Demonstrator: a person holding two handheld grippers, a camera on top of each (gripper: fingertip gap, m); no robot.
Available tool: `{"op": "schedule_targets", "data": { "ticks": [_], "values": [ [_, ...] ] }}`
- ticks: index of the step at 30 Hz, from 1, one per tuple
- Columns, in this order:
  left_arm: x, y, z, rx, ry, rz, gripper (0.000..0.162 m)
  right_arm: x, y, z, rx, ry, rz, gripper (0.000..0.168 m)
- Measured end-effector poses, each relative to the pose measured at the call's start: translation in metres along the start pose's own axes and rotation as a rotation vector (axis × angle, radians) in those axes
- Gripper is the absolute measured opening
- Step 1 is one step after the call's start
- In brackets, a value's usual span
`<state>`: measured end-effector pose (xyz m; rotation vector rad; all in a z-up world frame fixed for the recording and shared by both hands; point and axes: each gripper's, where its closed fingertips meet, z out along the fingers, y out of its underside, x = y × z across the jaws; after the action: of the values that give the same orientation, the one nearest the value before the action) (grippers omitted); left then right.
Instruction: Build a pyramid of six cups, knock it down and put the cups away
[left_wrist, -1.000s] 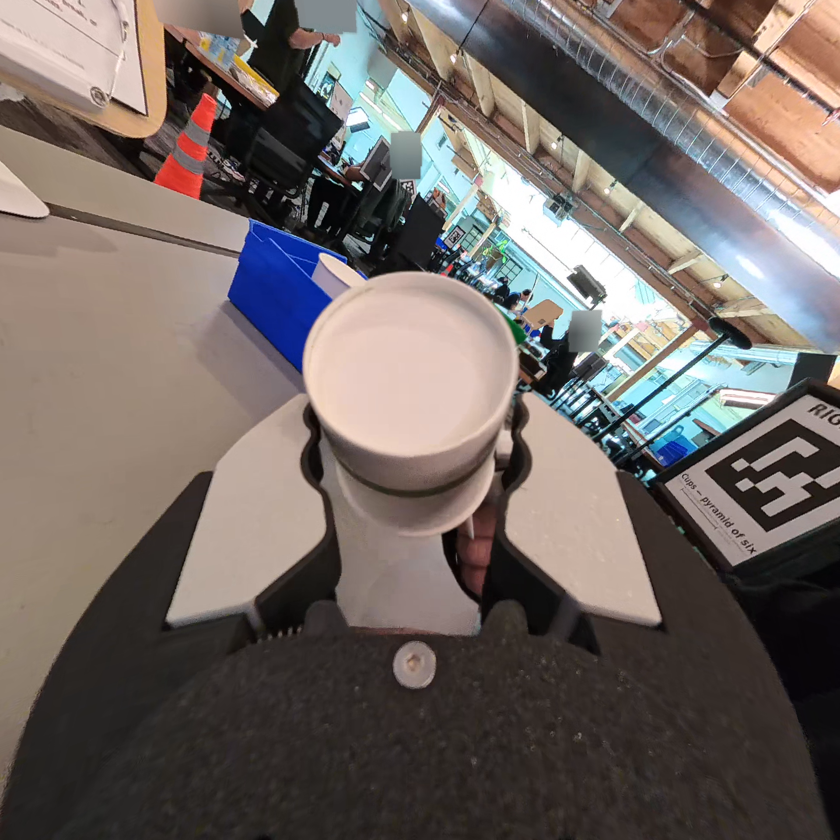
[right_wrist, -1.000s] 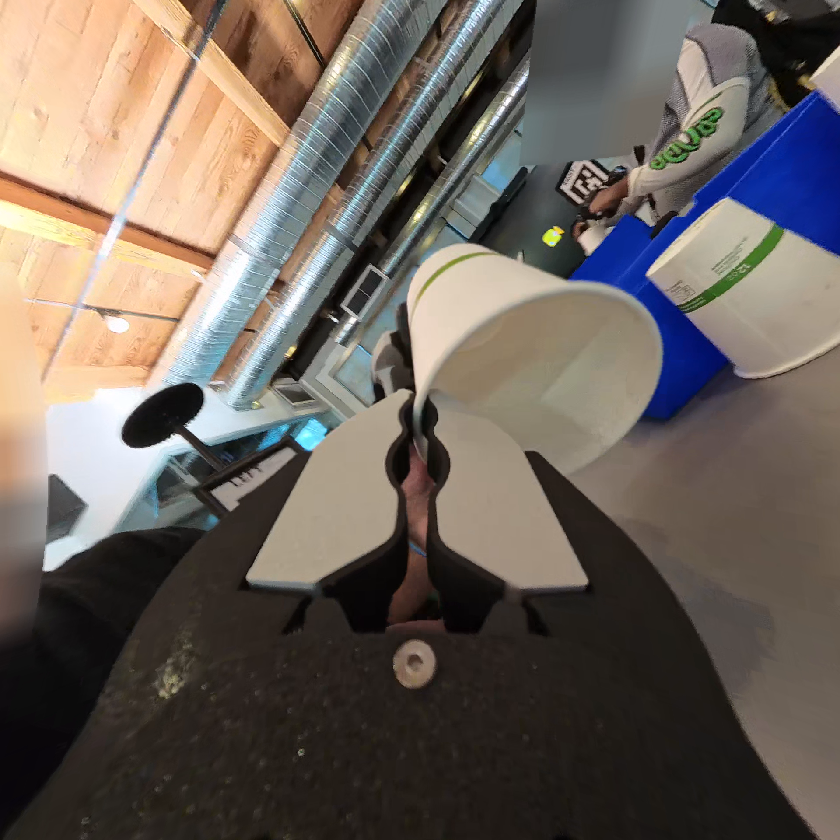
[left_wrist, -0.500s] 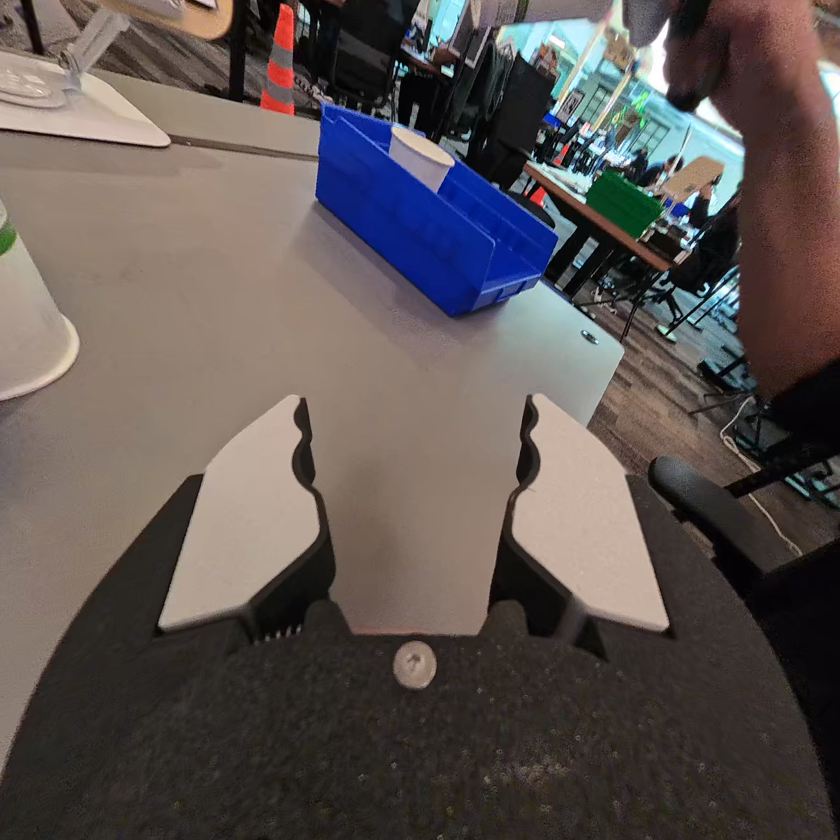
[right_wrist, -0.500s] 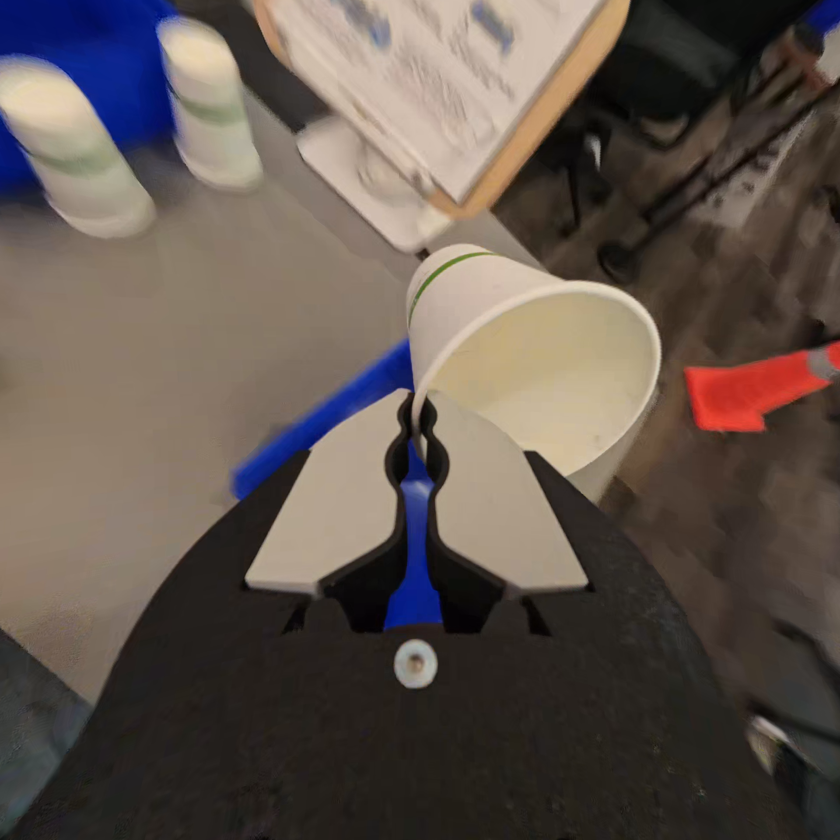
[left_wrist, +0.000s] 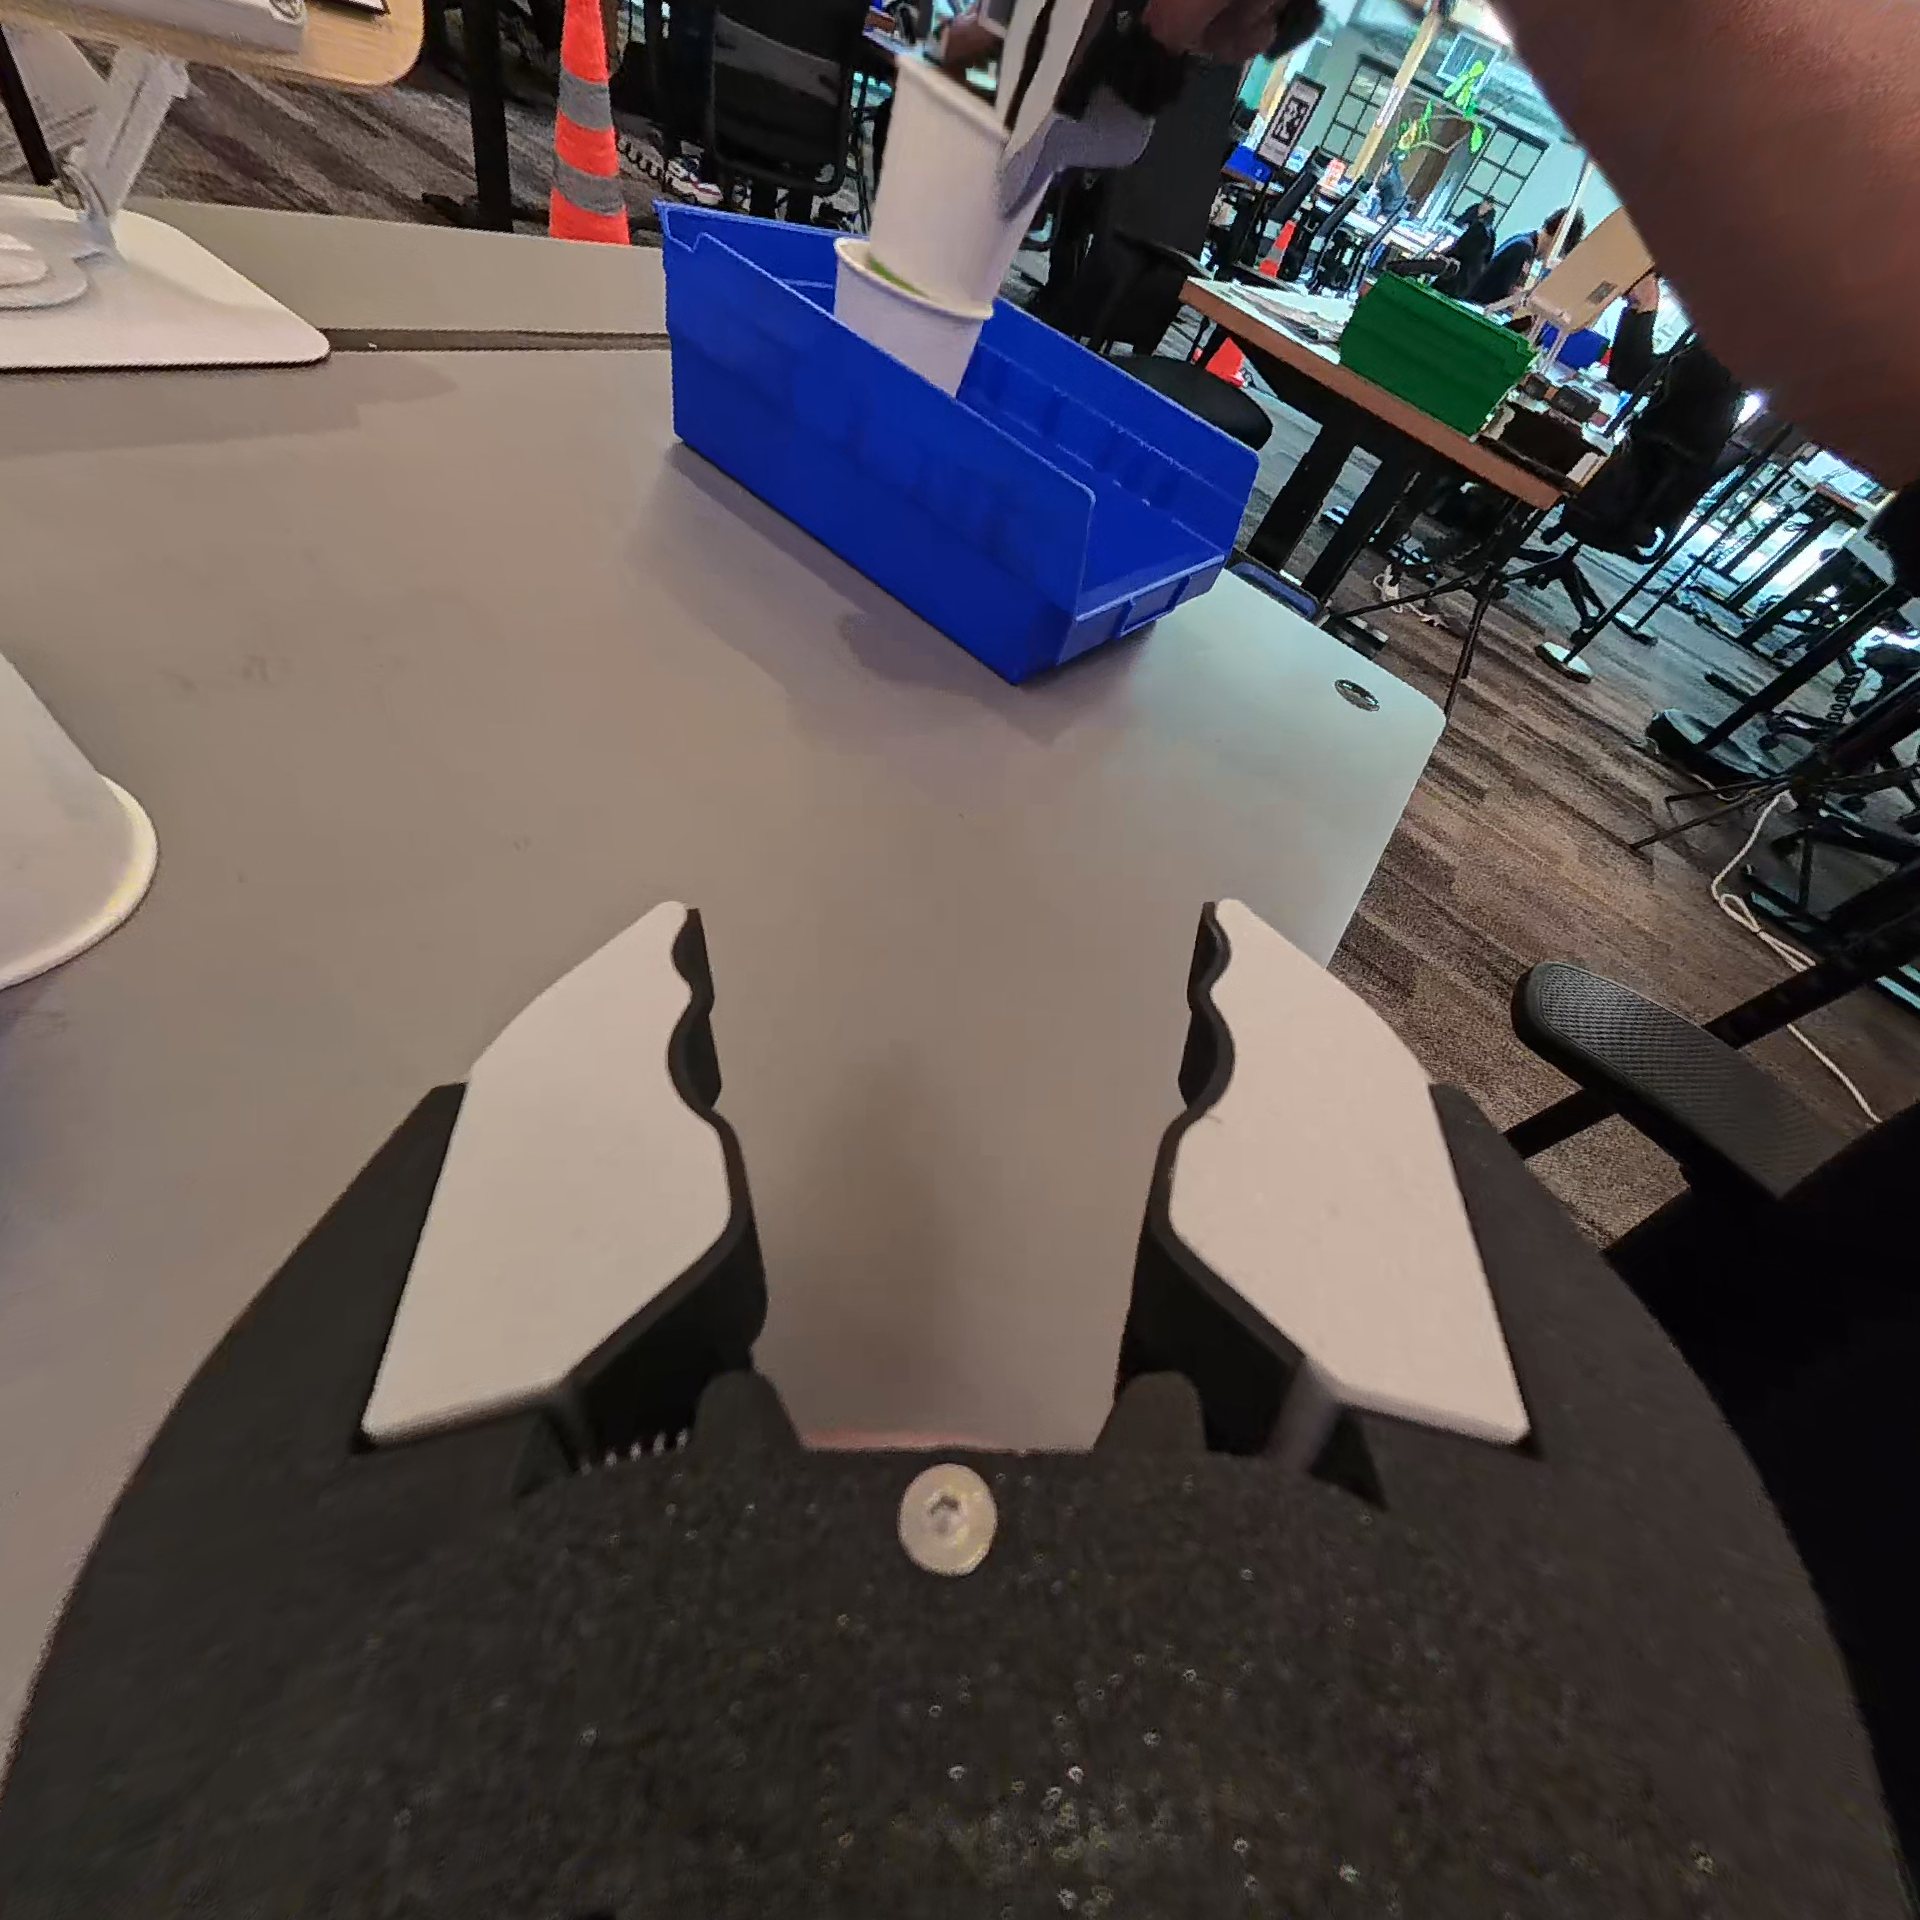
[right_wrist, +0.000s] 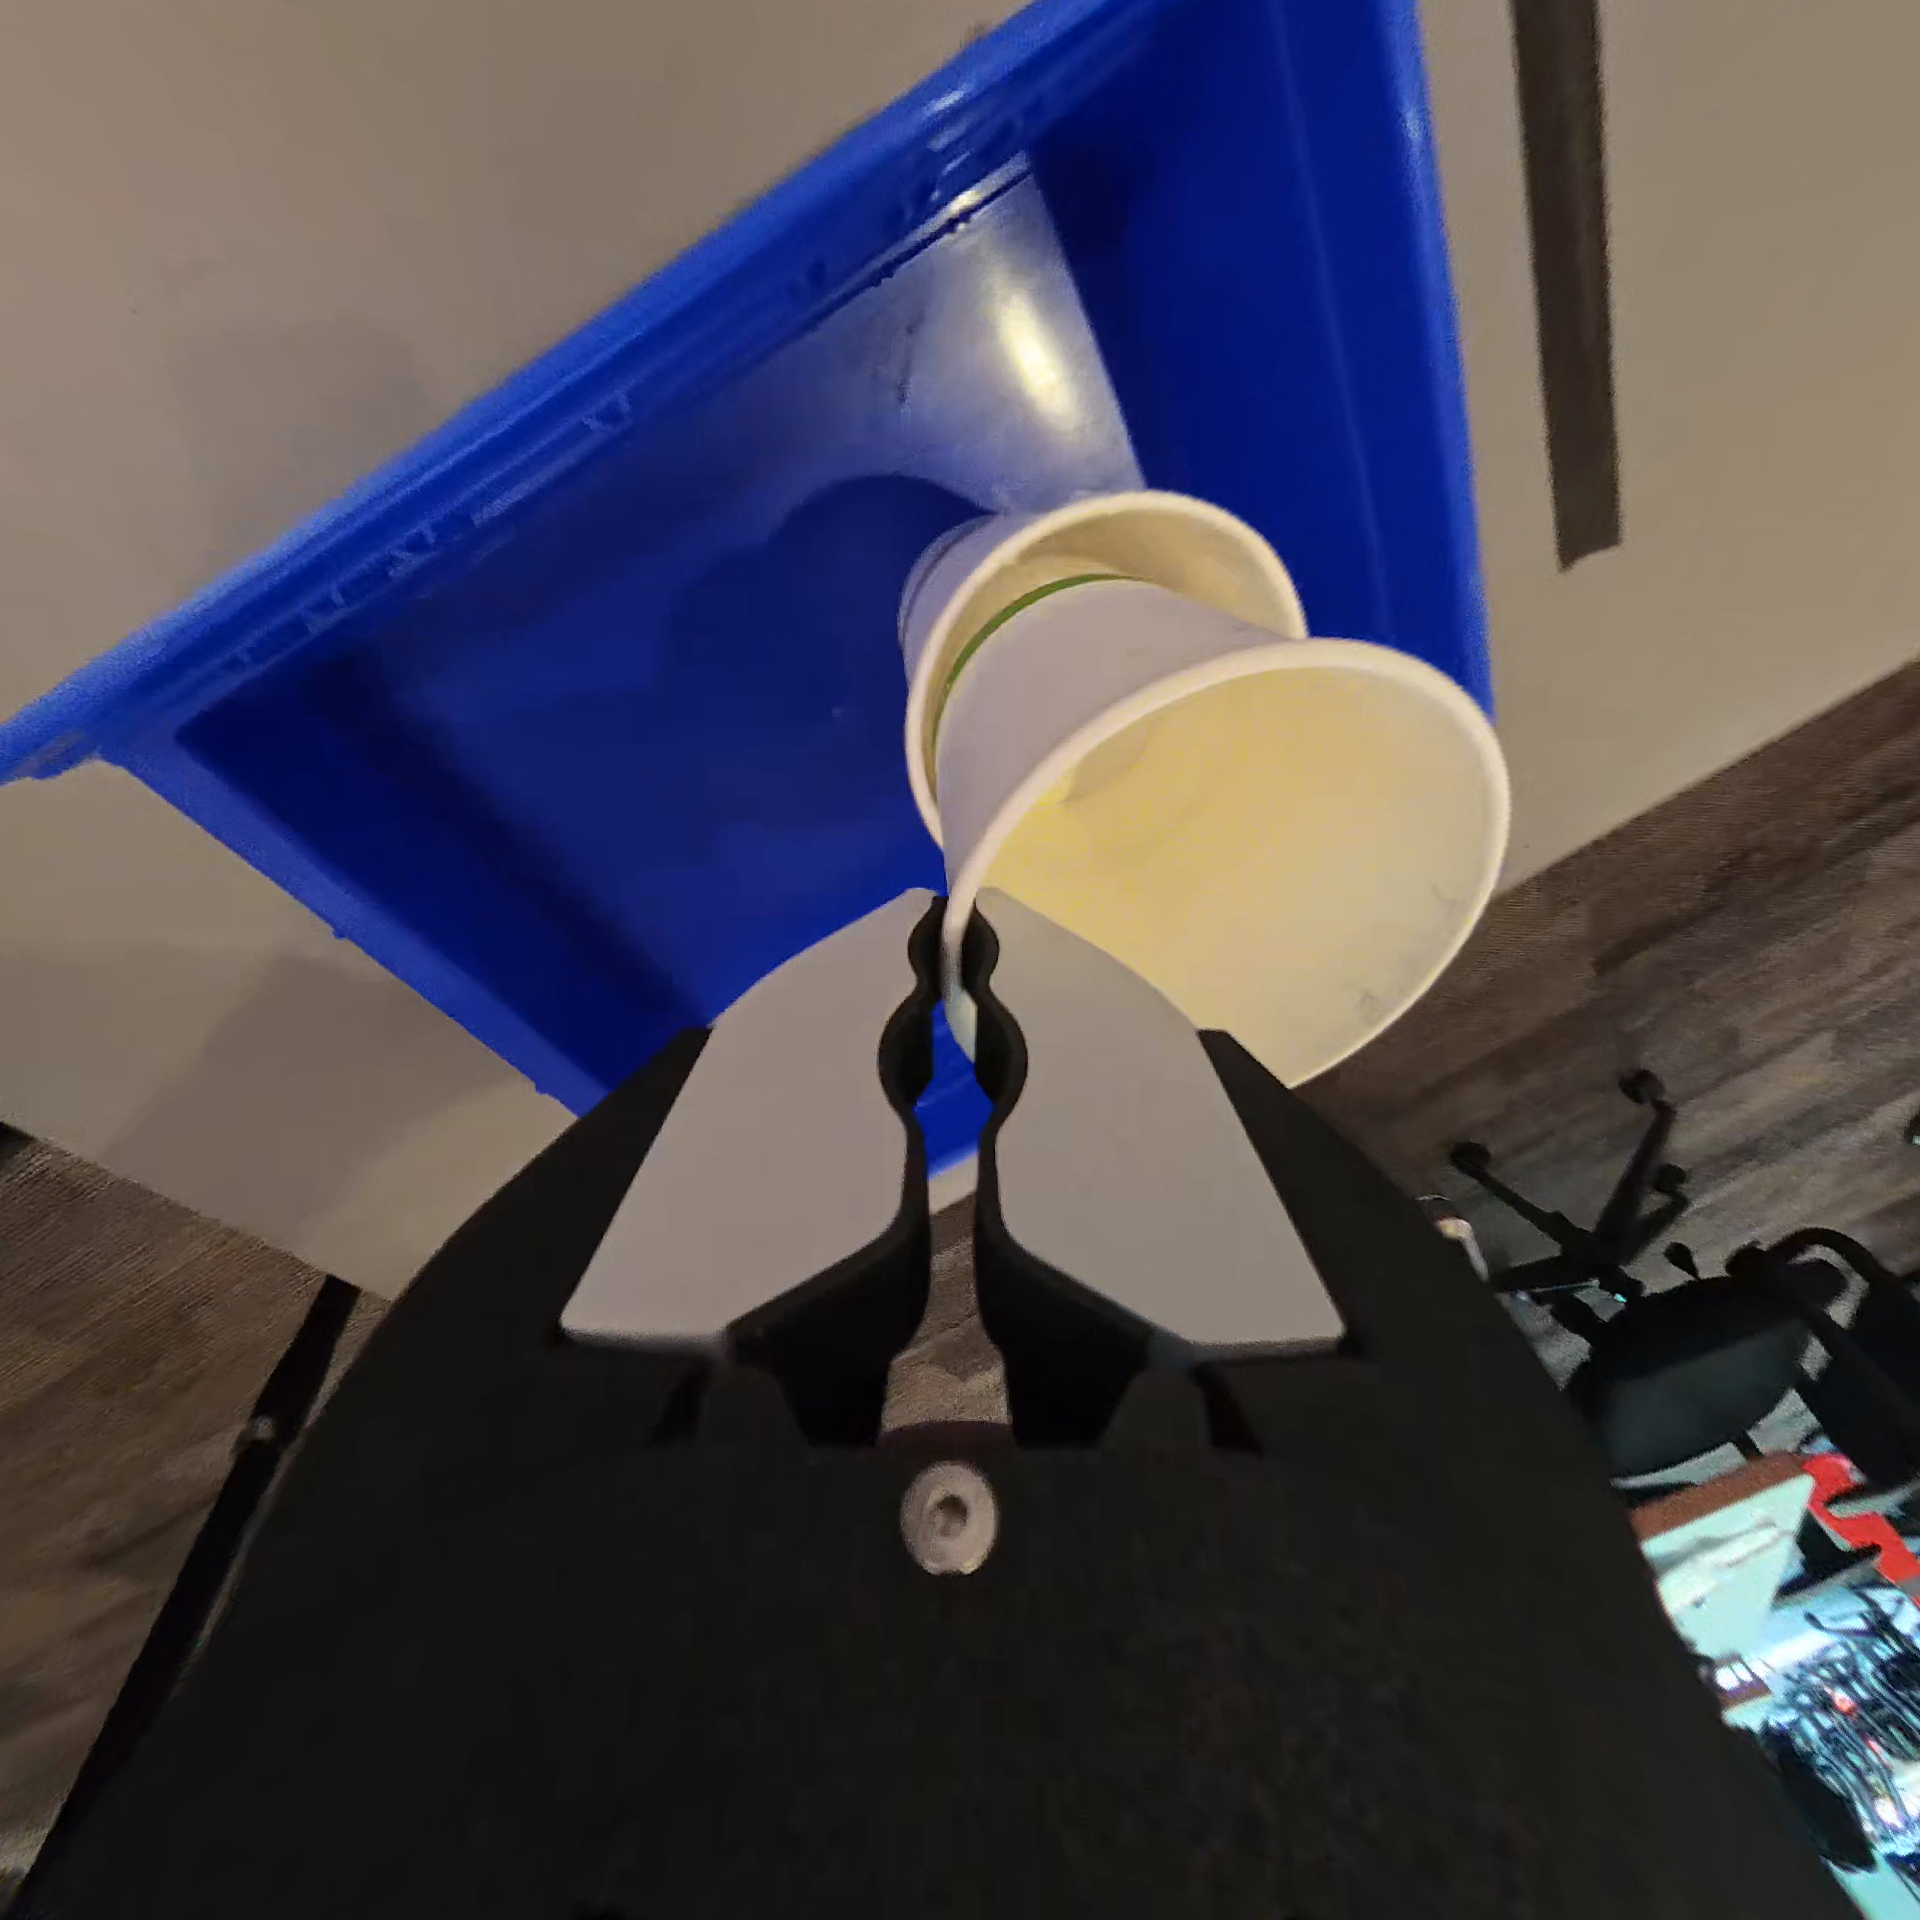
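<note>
My left gripper (left_wrist: 948, 1023) hovers low over the tabletop (left_wrist: 416, 582), jaws spread wide, empty. My right gripper (right_wrist: 961, 940) points downward, jaws pinched together on a thin rim.

A grey flat-topped counter (left_wrist: 436, 582) serves as landmark. Beyond its far edge stands an orange traffic cone (left_wrist: 587, 125); a white flat stand base (left_wrist: 156, 301) rests on its far left; a black mesh chair armrest (left_wrist: 1652, 1060) sits beside its right edge.
</note>
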<state>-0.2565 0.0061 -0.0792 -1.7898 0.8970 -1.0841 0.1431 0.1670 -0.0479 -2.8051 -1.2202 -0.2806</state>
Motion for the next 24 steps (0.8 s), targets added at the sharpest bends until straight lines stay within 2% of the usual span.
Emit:
{"op": "schedule_targets", "data": {
  "ticks": [3,7,11,14,17,20,22,24],
  "values": [
    [0.001,0.003,0.002,-0.013,0.012,-0.008,0.087,-0.01,-0.004,0.021,-0.036,-0.084,0.002,0.002],
    [0.002,0.006,0.004,-0.029,0.014,0.006,0.088,-0.016,-0.007,0.048,-0.067,-0.134,0.011,0.023],
    [0.0,0.009,0.004,-0.043,0.008,0.018,0.088,-0.018,-0.009,0.053,-0.036,-0.122,0.012,0.026],
    [-0.004,0.011,0.003,-0.051,-0.003,0.02,0.088,-0.027,-0.029,0.016,0.223,-0.067,0.07,0.027],
    [-0.011,0.015,0.002,-0.074,-0.022,0.031,0.088,-0.062,-0.053,-0.049,0.68,0.038,0.154,0.032],
    [-0.019,0.016,0.0,-0.121,-0.052,0.056,0.087,-0.158,-0.075,-0.097,1.215,-0.169,0.242,0.032],
    [-0.027,0.006,-0.004,-0.163,-0.082,0.125,0.087,-0.233,-0.083,-0.091,1.356,-0.355,0.217,0.034],
    [-0.039,-0.012,-0.01,-0.23,-0.114,0.231,0.087,-0.296,-0.094,-0.065,1.356,-0.447,0.162,0.037]
  ]
}}
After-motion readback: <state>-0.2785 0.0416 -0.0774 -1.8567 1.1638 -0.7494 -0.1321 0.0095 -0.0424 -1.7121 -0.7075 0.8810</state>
